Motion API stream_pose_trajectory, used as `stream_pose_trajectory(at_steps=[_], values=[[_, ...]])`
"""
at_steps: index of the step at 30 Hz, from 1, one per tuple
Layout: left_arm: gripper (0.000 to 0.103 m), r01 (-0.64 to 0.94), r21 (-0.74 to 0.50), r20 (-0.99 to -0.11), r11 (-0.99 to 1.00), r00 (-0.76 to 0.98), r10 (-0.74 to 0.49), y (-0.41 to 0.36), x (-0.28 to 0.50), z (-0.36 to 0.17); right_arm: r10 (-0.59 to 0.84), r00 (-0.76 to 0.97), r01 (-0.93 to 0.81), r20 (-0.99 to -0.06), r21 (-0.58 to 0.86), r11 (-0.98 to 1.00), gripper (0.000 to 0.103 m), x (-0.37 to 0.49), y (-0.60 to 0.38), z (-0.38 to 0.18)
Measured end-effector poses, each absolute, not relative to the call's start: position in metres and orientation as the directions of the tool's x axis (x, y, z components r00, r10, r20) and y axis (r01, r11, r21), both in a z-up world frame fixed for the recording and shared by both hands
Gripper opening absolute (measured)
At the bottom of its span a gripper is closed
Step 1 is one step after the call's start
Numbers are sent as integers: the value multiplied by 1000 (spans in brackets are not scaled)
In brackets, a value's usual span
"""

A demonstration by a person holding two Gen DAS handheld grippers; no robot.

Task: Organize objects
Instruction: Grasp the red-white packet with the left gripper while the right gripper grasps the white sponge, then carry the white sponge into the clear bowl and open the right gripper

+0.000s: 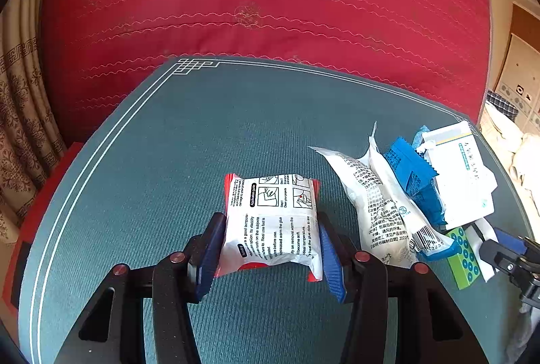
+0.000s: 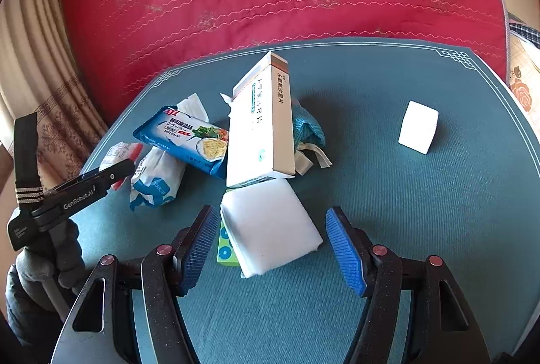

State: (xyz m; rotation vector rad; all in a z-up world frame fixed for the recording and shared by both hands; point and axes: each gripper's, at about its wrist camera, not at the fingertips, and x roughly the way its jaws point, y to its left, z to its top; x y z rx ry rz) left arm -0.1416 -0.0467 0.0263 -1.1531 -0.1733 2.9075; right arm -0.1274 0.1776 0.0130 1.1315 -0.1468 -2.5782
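From my left wrist view, my left gripper has its jaws closed onto the white-and-red sachet, one blue pad pressing each side, so the packet bows a little between them. It sits on the green mat covering the surface, left of the heap, where a white printed pouch, a blue cracker packet and a white carton lie jumbled. To do this well I would keep the squeeze light, lift straight up, and swing away from the heap so no corner snags. From my right wrist view, my right gripper holds nothing: its jaws stand about half open, straddling the white sponge block without pressing it. That block lies at the near foot of the carton, over a green dotted card; I would close low on its flanks, though whether the card is stuck beneath it I cannot tell. A small white cube sits well right of the carton.
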Motion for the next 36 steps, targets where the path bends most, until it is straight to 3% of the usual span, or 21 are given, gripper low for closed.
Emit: stream_pose_trajectory(at_steps=[5,8,14,36], values=[[56,36,-103,-684,-994,-728,45,-47,-146,25,-354,-615,239,-705,261,-935,68,-132,180,4],[56,37,-106,-686,-994,-726,46,-48,-145,24,-350,-611,246,-710,250,-937,59,-128,177,2],[56,37,-109,-686,-993,-726,49,-49,-145,24,-329,-622,237,-711,229,-944,56,-117,179,4],[56,58,-157,-661,-986,-748,61,-61,-136,39,-268,-649,141,-712,234,-962,56,-43,212,7]])
